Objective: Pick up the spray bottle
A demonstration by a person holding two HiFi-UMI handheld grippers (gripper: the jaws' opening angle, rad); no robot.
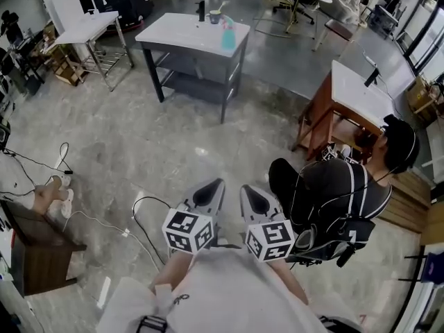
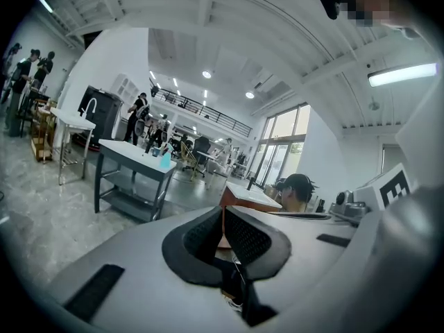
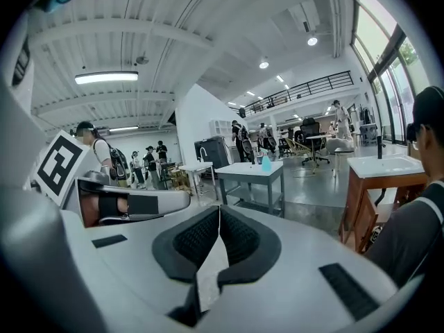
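The teal spray bottle (image 1: pixel 228 37) stands upright near the right end of a grey table (image 1: pixel 182 30) far across the floor. It shows small in the left gripper view (image 2: pixel 165 159) and the right gripper view (image 3: pixel 266 162). My left gripper (image 1: pixel 219 182) and right gripper (image 1: pixel 244 188) are held side by side close to my body, well short of the table and pointing toward it. Both pairs of black ribbed jaws are shut tip to tip with nothing between them, the left gripper (image 2: pixel 223 211) and the right gripper (image 3: pixel 219 209) alike.
A dark bottle (image 1: pixel 201 10) and a cup (image 1: pixel 215 16) share the grey table. A seated person (image 1: pixel 343 196) is at a wooden desk (image 1: pixel 354 92) on the right. A white table (image 1: pixel 87 26) stands back left, cables (image 1: pixel 139 217) cross the floor, and dark furniture (image 1: pixel 31 238) stands at left.
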